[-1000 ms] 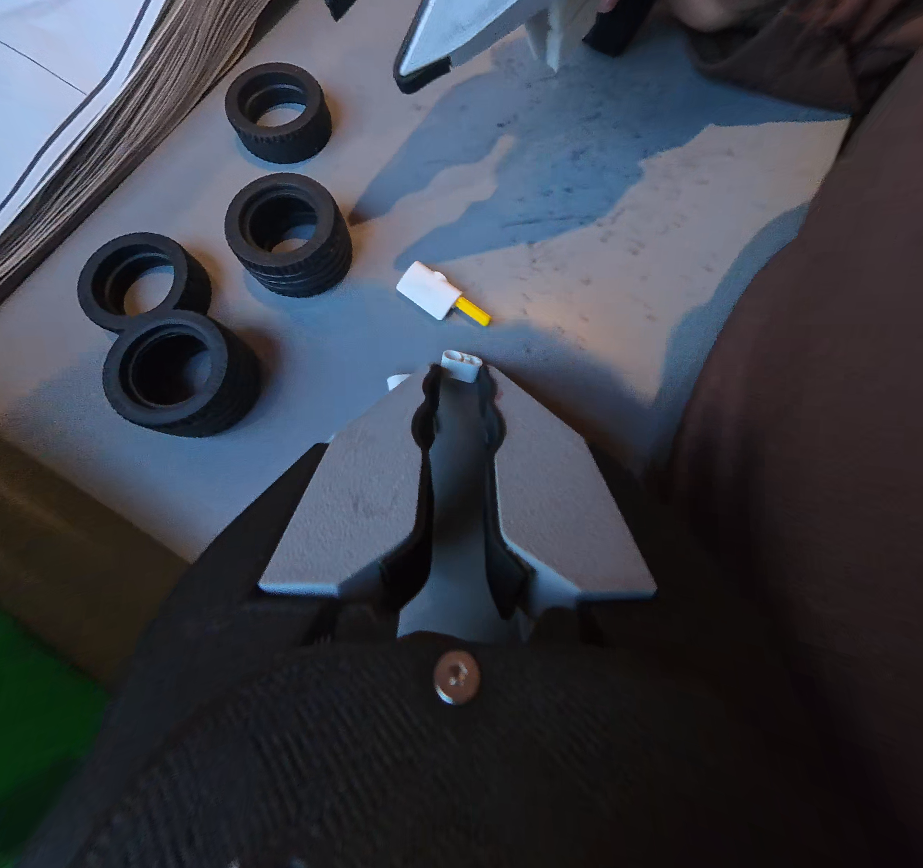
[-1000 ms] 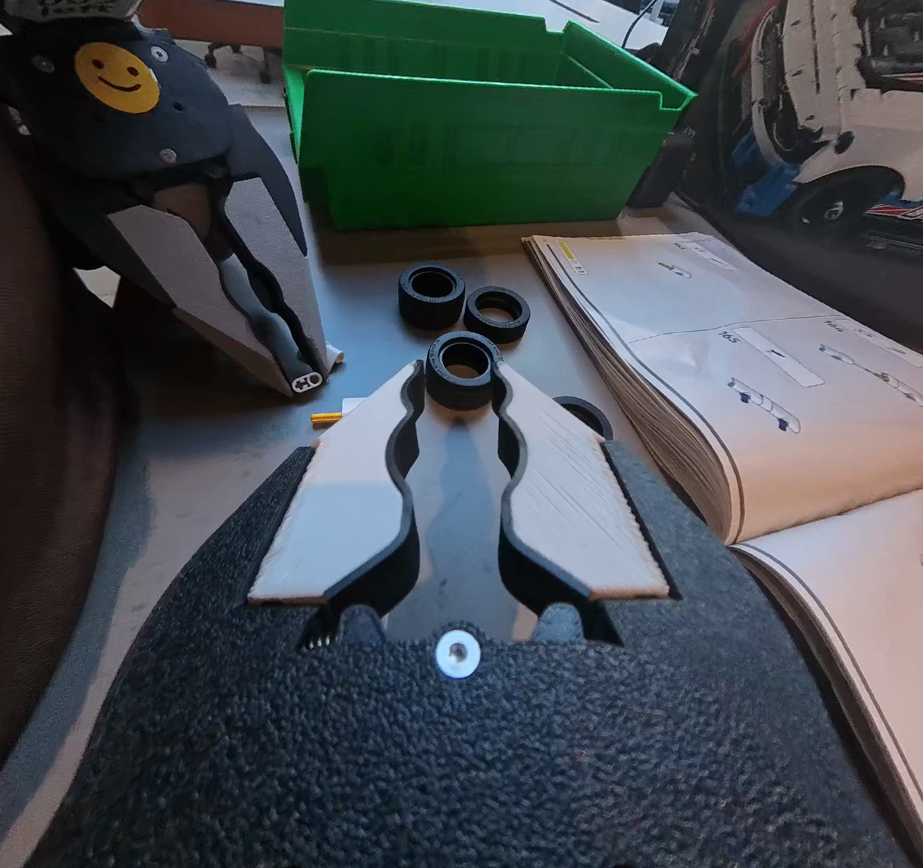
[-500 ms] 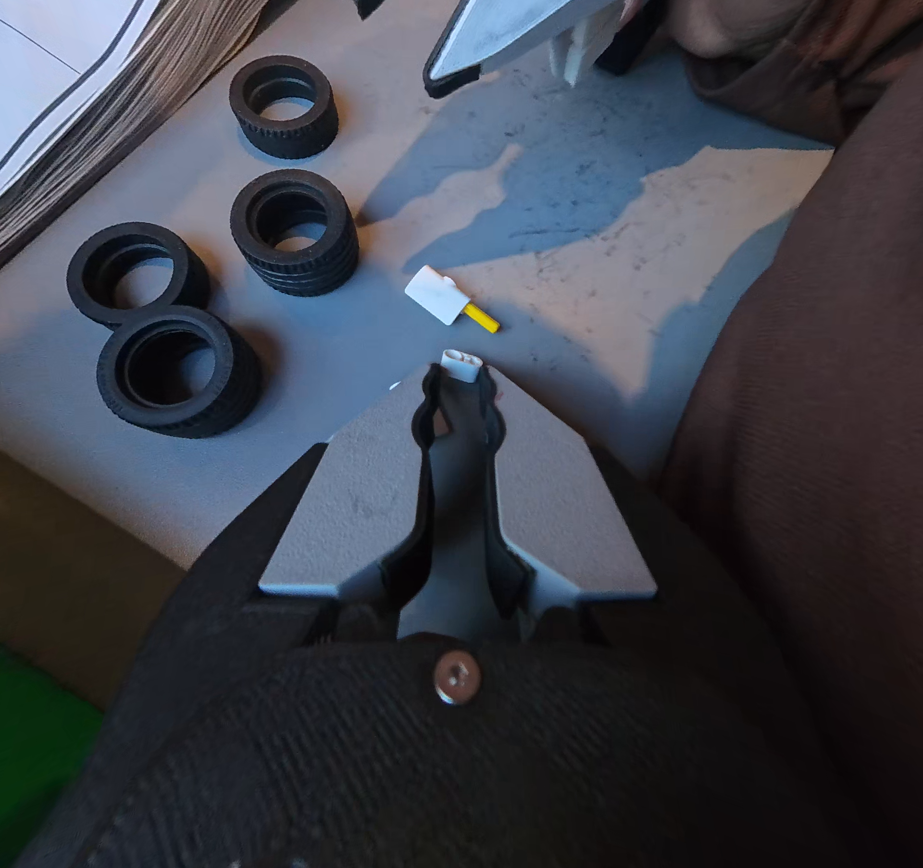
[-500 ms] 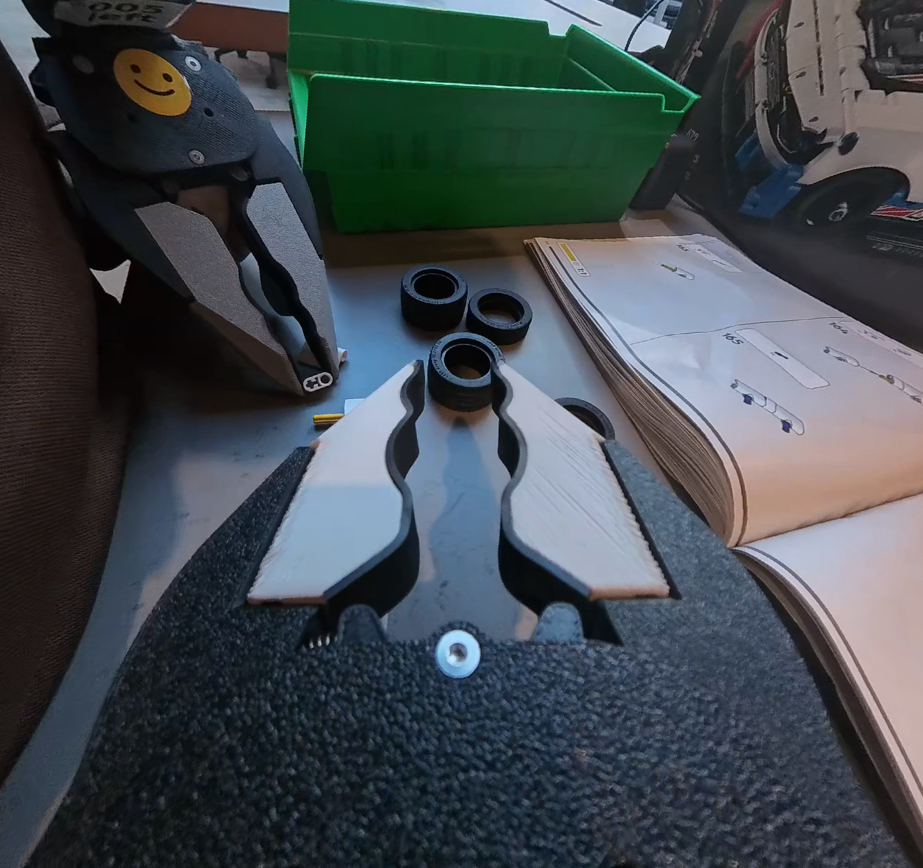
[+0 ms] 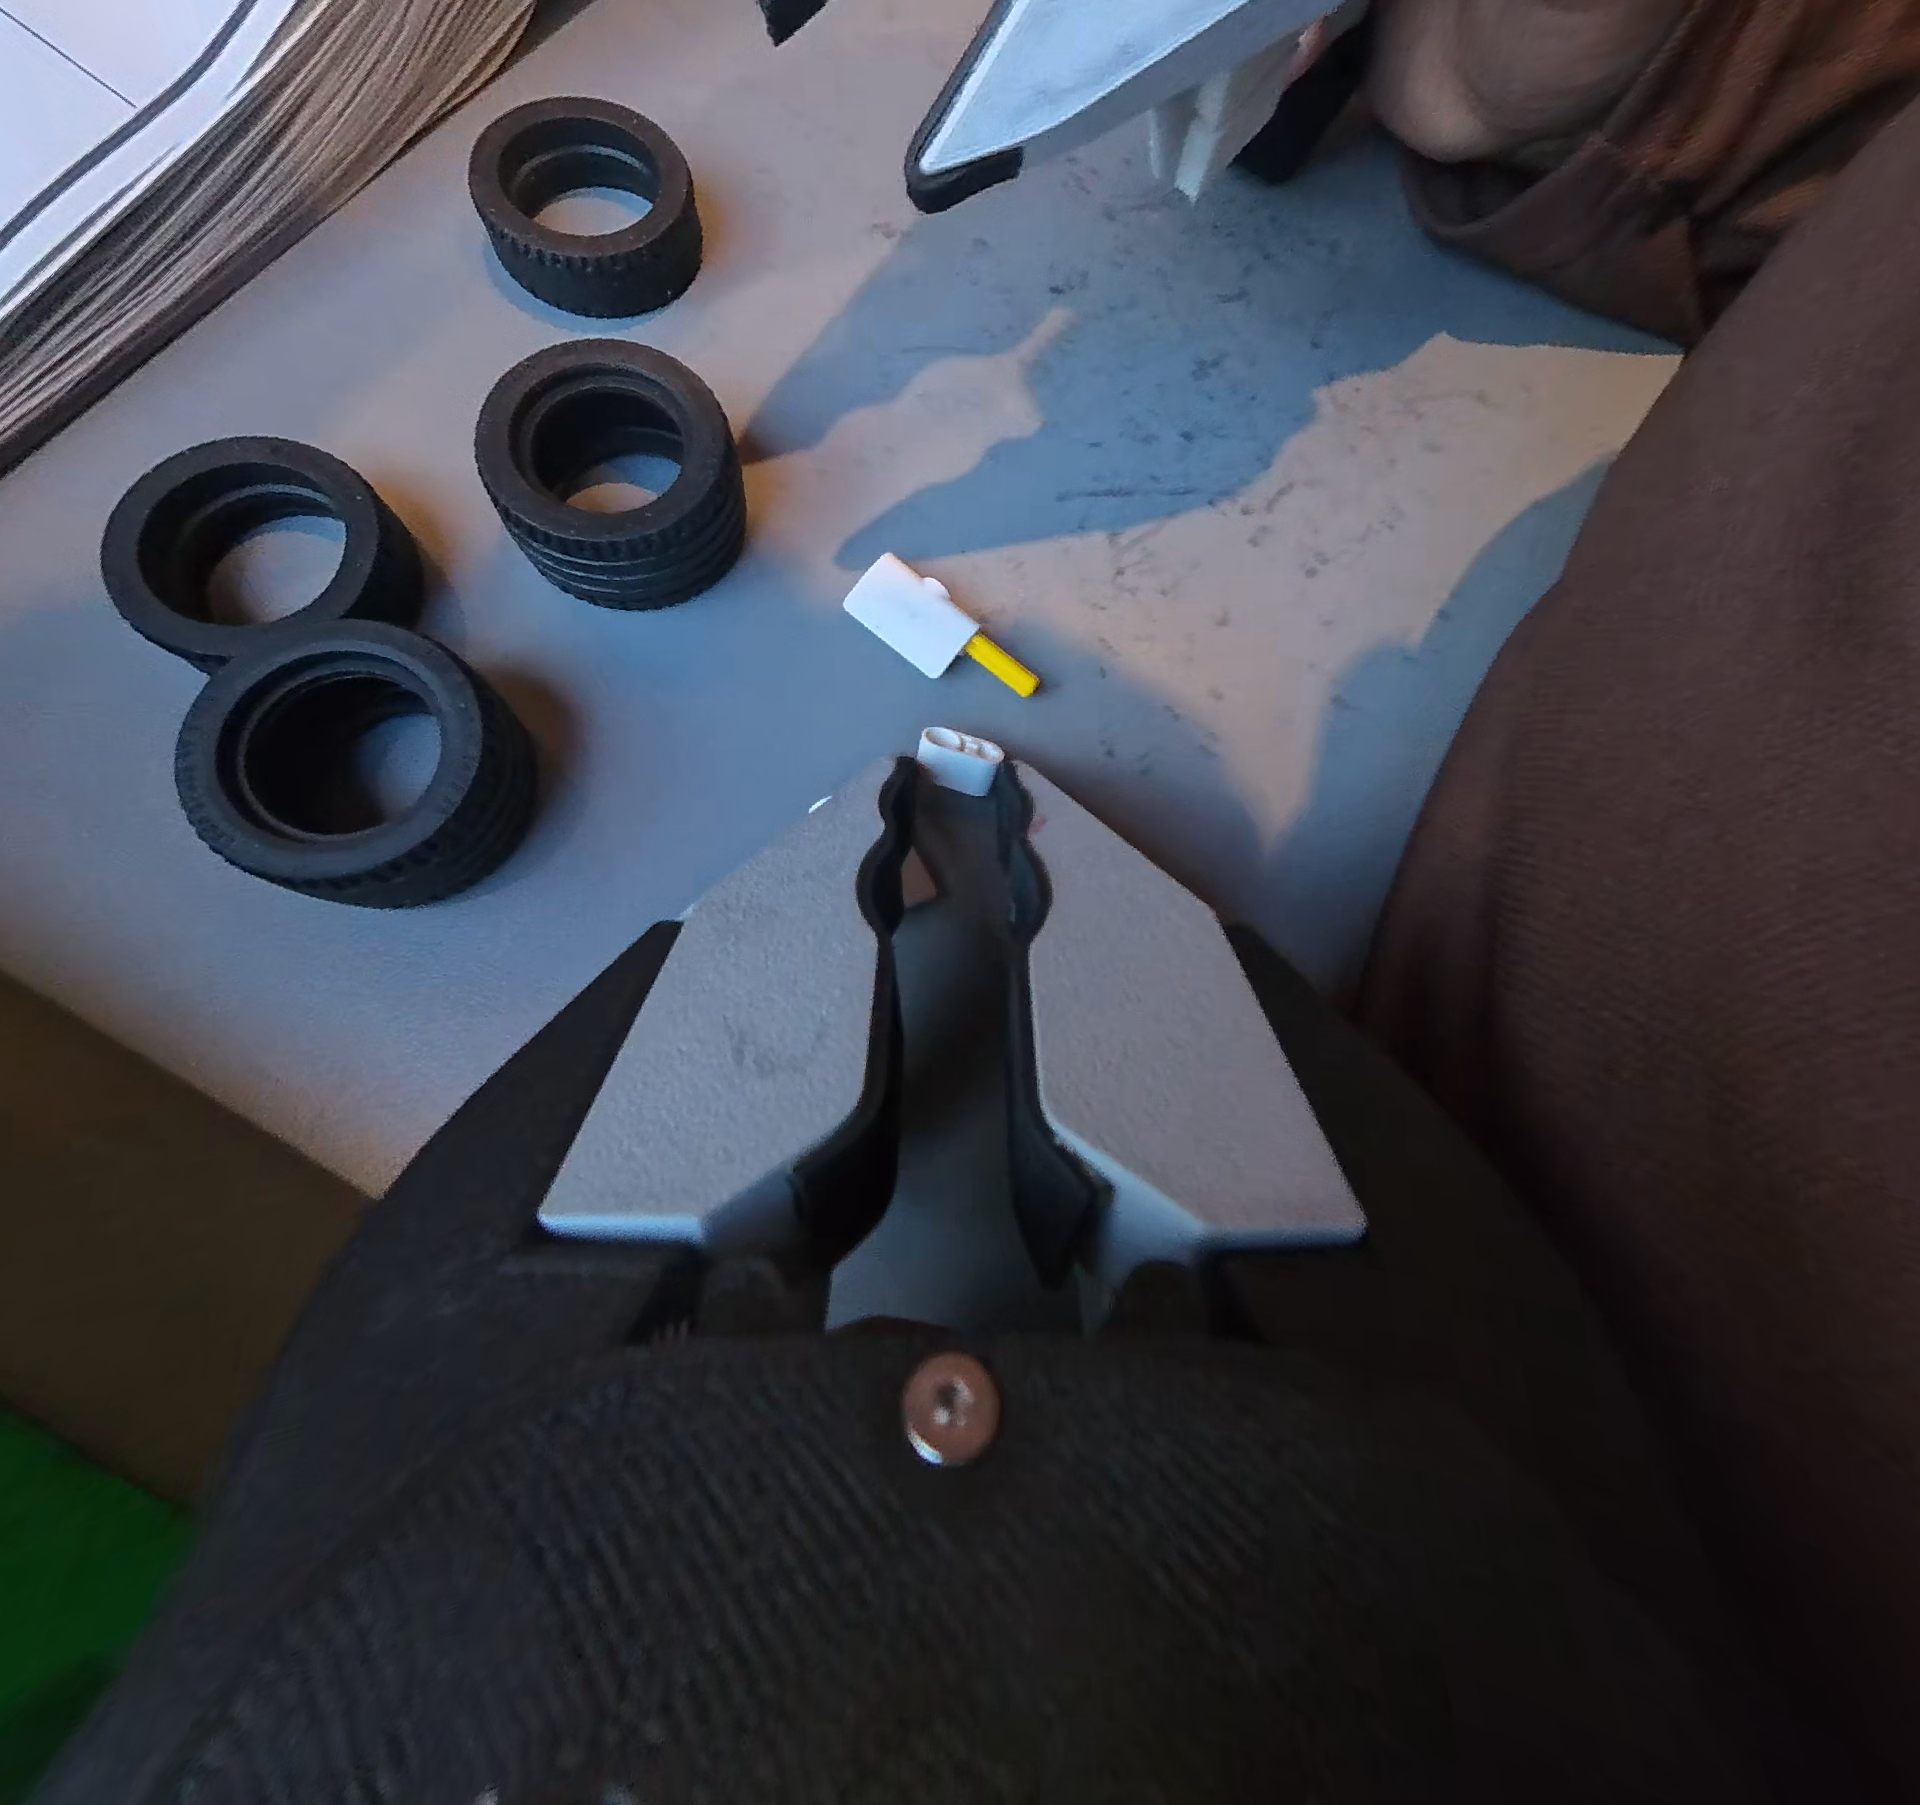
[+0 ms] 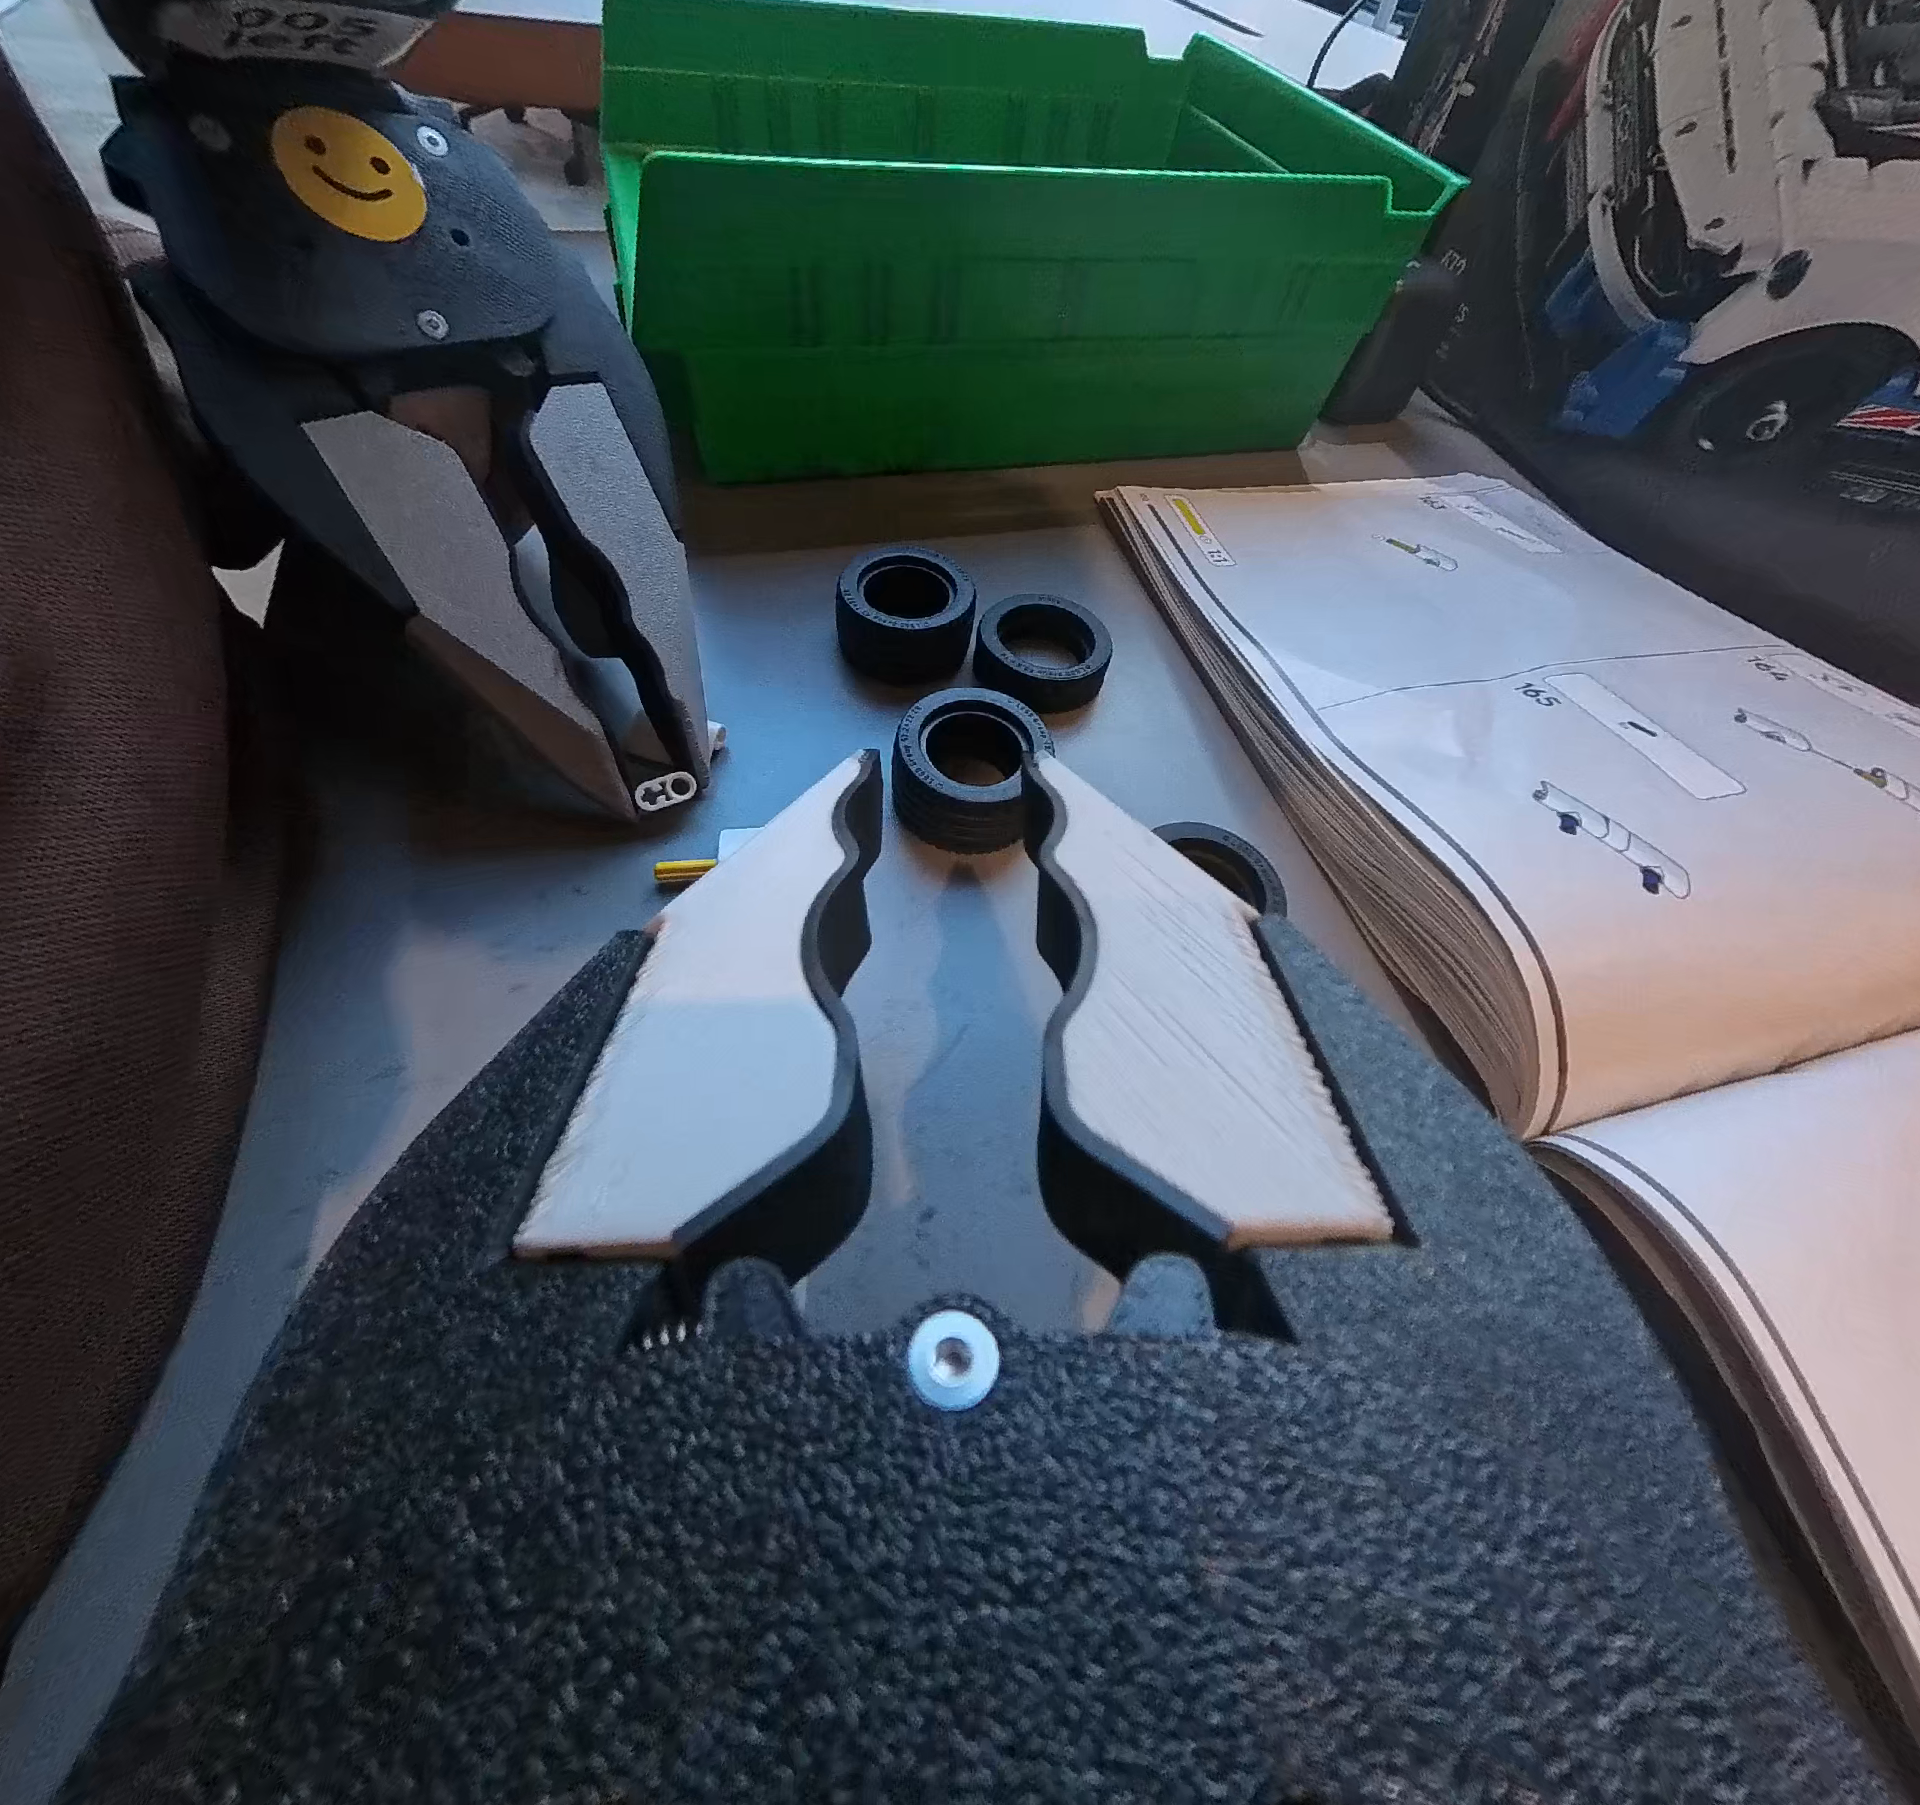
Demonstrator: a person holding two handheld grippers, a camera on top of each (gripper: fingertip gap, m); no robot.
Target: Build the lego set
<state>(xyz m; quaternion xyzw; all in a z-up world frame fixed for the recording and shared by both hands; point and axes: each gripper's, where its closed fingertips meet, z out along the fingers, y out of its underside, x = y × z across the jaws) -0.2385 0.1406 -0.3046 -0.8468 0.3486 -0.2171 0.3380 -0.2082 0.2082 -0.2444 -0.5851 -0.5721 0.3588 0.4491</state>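
Two pieces in play: white connector (image 5: 961,761) pinched at the tip of our left hand-held gripper (image 5: 956,779); white piece with yellow axle (image 5: 935,625) lies on the counter (image 5: 1195,467) just beyond it.
Right hand-held gripper (image 6: 945,768): spread, empty, its tips flanking one tire (image 6: 961,784).
Tires: four (image 5: 613,472) loose, none mounted.
Manual (image 6: 1507,768): open beside them.
Bin: green (image 6: 997,353), behind.
Progress: we judge this sub-assembly barely begun; joining the two white pieces remains.
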